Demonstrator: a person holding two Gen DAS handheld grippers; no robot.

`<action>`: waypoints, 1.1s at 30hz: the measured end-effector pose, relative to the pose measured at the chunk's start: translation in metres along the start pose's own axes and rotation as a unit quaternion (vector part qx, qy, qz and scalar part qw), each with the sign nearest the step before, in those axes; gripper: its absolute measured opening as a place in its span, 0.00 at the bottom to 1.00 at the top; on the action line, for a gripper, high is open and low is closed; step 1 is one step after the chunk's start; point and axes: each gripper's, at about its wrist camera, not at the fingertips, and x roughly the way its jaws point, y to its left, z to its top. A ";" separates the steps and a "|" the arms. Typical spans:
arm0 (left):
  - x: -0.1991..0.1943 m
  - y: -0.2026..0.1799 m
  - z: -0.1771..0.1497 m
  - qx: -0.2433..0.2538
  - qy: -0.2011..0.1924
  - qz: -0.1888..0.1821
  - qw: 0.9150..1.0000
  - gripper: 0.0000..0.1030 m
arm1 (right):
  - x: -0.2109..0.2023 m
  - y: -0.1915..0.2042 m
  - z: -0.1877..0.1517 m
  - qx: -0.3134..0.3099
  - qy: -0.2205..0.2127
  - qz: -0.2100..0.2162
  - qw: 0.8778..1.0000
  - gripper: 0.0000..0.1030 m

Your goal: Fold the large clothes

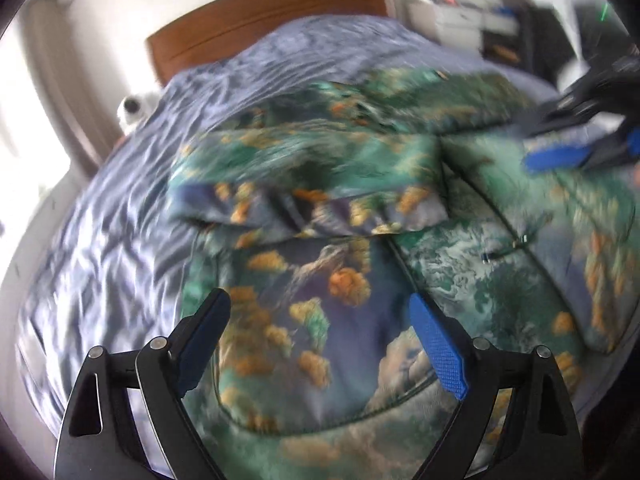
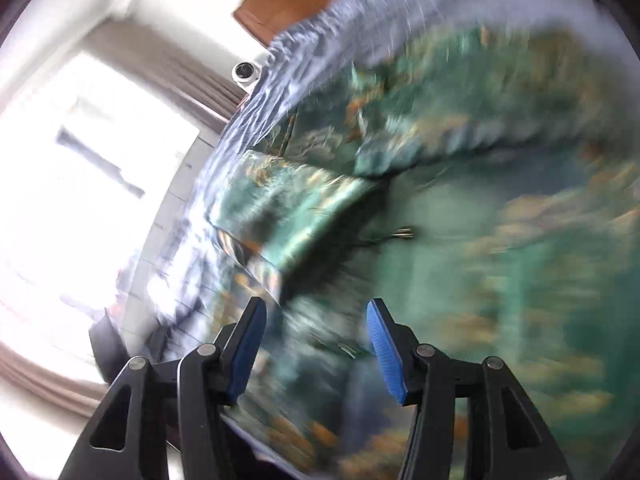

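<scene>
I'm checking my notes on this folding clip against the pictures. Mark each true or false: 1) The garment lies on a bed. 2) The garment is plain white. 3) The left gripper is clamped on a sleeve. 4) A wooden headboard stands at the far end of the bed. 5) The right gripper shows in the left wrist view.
1) True: the printed garment lies on the bed.
2) False: it has a green, blue and orange print.
3) False: the left gripper is open, with nothing between its fingers.
4) True: the headboard is brown wood.
5) True: the right gripper appears at the upper right, blurred.
</scene>
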 end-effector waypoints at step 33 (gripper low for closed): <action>0.012 0.053 -0.035 -0.178 0.014 -0.036 0.983 0.89 | 0.116 0.020 0.212 -0.175 -0.077 -0.197 0.962 0.12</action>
